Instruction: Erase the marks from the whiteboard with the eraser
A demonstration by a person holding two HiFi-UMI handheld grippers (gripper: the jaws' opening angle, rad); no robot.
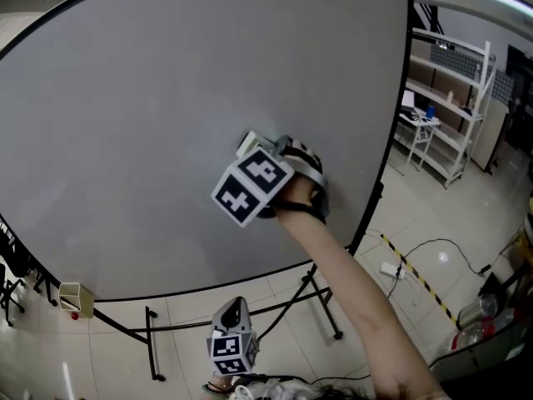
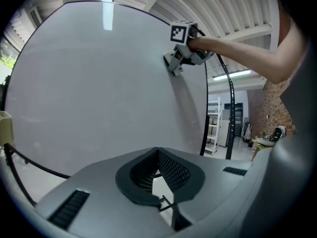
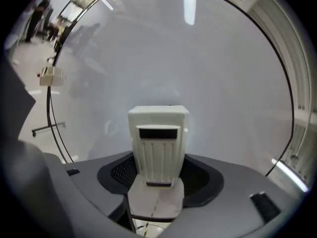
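No legible text in any view. Eraser: dark panel, unreadable. Marker cube: black-and-white square patterns only (codes, not letters).

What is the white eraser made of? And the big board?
The eraser looks like hard white plastic: matt, with moulded ribs. The whiteboard looks smooth and glossy, since a bright streak of light reflects off it; coated metal or laminate, I can't tell.

Grey right claw (black mesh pads) bears black-and-white marker cube.

Left tool, jaws together; right tool against whiteboard
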